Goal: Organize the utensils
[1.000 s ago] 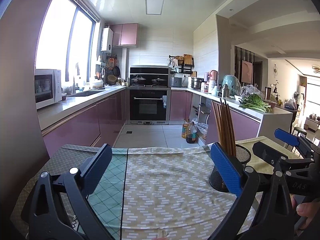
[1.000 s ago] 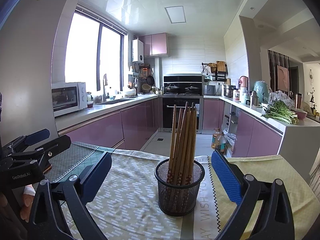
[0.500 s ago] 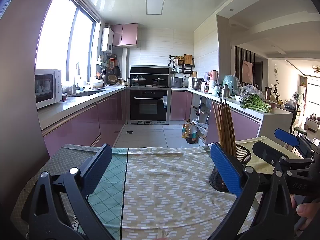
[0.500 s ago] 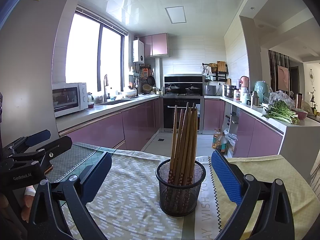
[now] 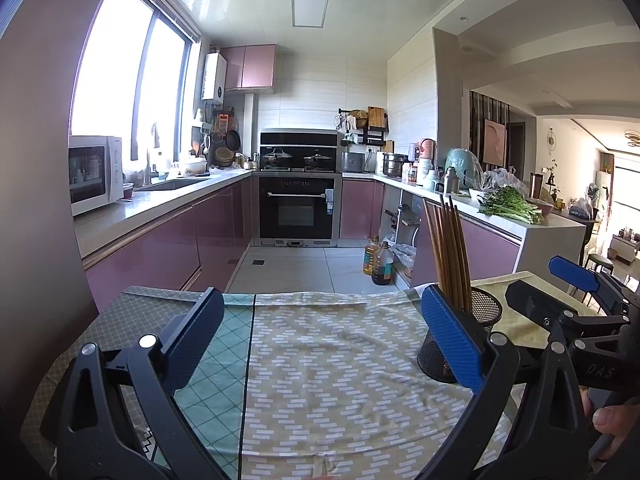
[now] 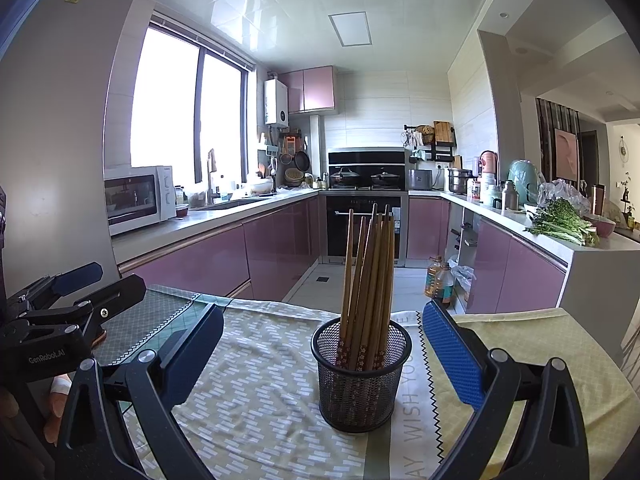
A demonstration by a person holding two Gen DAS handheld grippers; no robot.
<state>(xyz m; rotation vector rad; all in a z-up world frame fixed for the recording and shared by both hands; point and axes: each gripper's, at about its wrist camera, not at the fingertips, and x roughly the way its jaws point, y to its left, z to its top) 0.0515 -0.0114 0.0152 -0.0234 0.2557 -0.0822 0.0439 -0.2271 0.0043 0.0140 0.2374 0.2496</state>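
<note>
A black mesh cup [image 6: 361,372] stands on the table cloth with several wooden chopsticks [image 6: 370,276] upright in it. My right gripper [image 6: 320,344] is open and empty, its jaws wide apart either side of the cup, just short of it. In the left wrist view the cup [image 5: 476,332] sits at the right, partly behind the right finger. My left gripper [image 5: 320,332] is open and empty over bare cloth to the left of the cup. Each gripper shows at the edge of the other's view.
The table is covered by a patterned cloth [image 5: 328,368] with a green checked strip [image 5: 216,380] at the left and a yellow part [image 6: 532,344] at the right. Beyond the table's far edge lies the kitchen floor, with purple cabinets [image 6: 208,264] and an oven [image 5: 296,208].
The right gripper view has shifted very slightly, with the cup a touch further right in frame. The left gripper has not moved.
</note>
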